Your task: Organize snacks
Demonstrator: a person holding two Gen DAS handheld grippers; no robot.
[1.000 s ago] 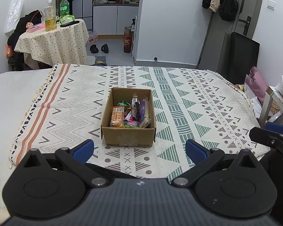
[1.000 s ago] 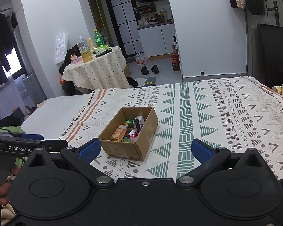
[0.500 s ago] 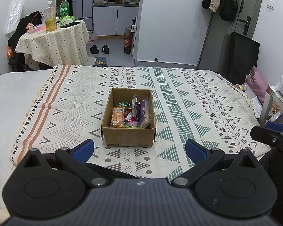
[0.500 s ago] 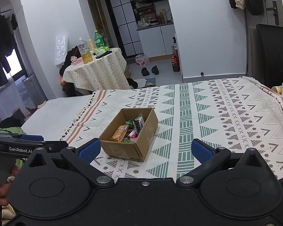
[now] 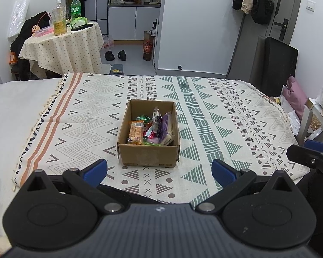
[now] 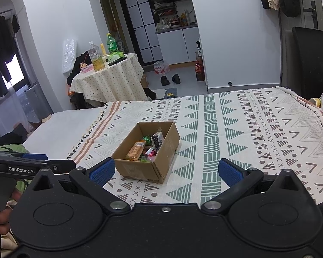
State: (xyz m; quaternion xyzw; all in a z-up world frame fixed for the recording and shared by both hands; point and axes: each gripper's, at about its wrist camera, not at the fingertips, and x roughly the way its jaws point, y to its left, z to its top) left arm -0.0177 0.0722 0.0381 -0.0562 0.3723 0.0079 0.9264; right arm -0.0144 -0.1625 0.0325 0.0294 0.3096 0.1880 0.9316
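Observation:
An open cardboard box [image 5: 149, 155] [image 6: 140, 168] sits on the patterned blanket [image 5: 215, 116] in the middle of the bed. Inside lie several wrapped snacks: an orange cracker pack [image 5: 136, 132] [image 6: 135, 150] on the left, a purple bag [image 5: 164, 124], and a dark packet [image 6: 157, 140] standing upright. My left gripper [image 5: 159, 171] hangs open just short of the box's near wall, nothing between its blue pads. My right gripper [image 6: 165, 169] is open too, near the box's front right corner. Each gripper shows at the edge of the other's view.
The blanket covers most of the bed; bare white sheet [image 5: 13, 111] lies to the left. Beyond the bed stands a round table [image 5: 62, 43] with bottles. A black chair [image 5: 280, 64] and pink bag [image 5: 295, 99] sit at the right edge.
Both grippers have drifted very slightly; the box sits a touch lower in the left view. Nothing was grasped or released.

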